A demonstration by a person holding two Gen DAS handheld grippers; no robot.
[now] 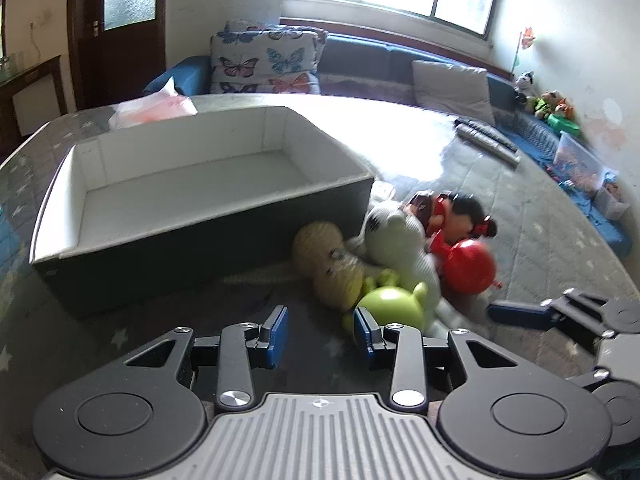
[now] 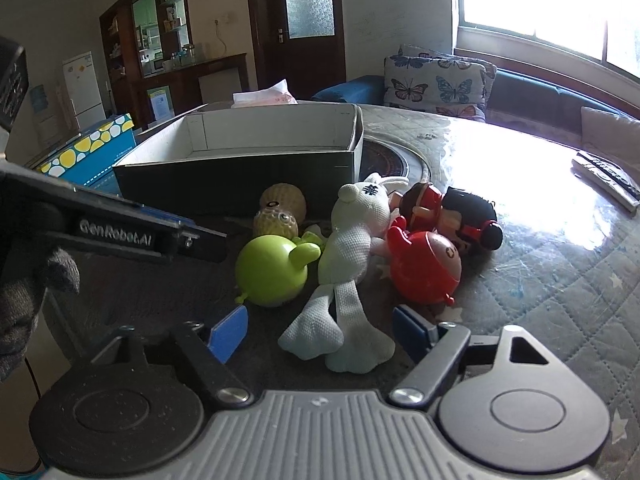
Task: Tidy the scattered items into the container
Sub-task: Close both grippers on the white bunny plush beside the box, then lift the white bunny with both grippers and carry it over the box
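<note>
An open box, dark outside and white inside, stands empty on the quilted table. Against its near wall lies a heap of toys: a tan peanut plush, a green round toy, a white long-legged plush, a red round toy and a doll in red and black. My left gripper is open just short of the green toy, nothing between its fingers. My right gripper is open, and the white plush's legs lie between its pads, untouched.
Remote controls lie on the far right of the table. A tissue pack sits behind the box, and a blue dotted carton stands to its left. A gloved hand holds the left gripper. A sofa with a butterfly cushion lies beyond.
</note>
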